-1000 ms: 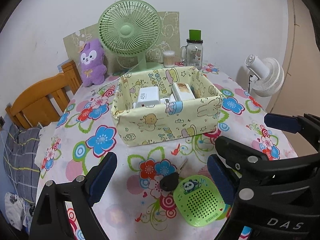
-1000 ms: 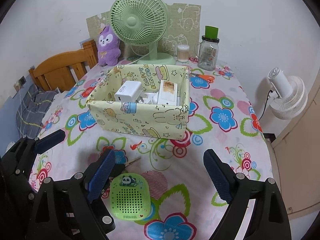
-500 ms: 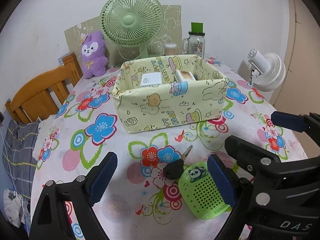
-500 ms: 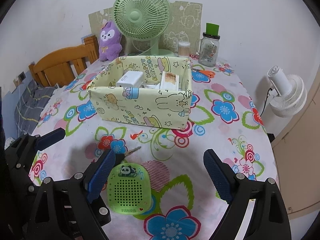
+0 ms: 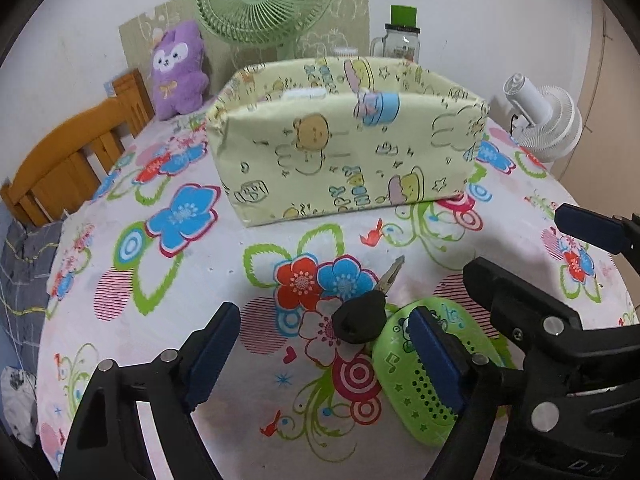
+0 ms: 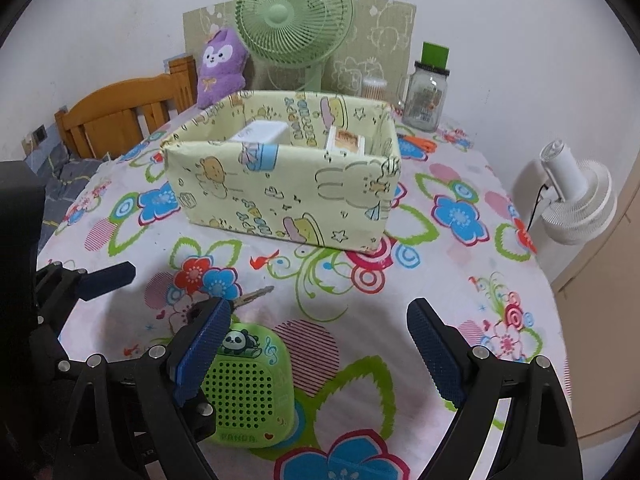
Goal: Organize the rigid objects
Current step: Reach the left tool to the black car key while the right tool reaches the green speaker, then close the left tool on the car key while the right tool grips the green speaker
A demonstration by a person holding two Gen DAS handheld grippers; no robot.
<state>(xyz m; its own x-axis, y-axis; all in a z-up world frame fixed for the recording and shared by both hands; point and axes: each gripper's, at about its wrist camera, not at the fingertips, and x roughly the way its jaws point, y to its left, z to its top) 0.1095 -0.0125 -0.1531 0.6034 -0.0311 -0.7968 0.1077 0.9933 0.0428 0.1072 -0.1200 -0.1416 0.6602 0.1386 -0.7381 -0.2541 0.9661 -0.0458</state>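
Observation:
A black-headed key (image 5: 362,314) lies on the flowered tablecloth, touching a green panda speaker (image 5: 424,376). My left gripper (image 5: 324,354) is open, low over the table, with the key between its fingers. In the right wrist view the speaker (image 6: 244,384) lies just inside my left finger and the key blade (image 6: 252,295) pokes out beyond it. My right gripper (image 6: 320,354) is open and empty. A yellow fabric box (image 6: 280,184) behind holds a white charger (image 6: 260,132) and a small carton (image 6: 345,142).
A green desk fan (image 6: 294,12), purple plush (image 6: 220,64), glass jar (image 6: 426,94) and cotton-swab tub (image 6: 374,87) stand at the table's back. Orange scissors (image 6: 420,143) lie right of the box. A wooden chair (image 6: 120,116) is left; a white fan (image 6: 576,196) is off the right edge.
Both grippers have dropped lower and moved forward toward the key and speaker. The box now looms higher and hides most of its contents in the left wrist view.

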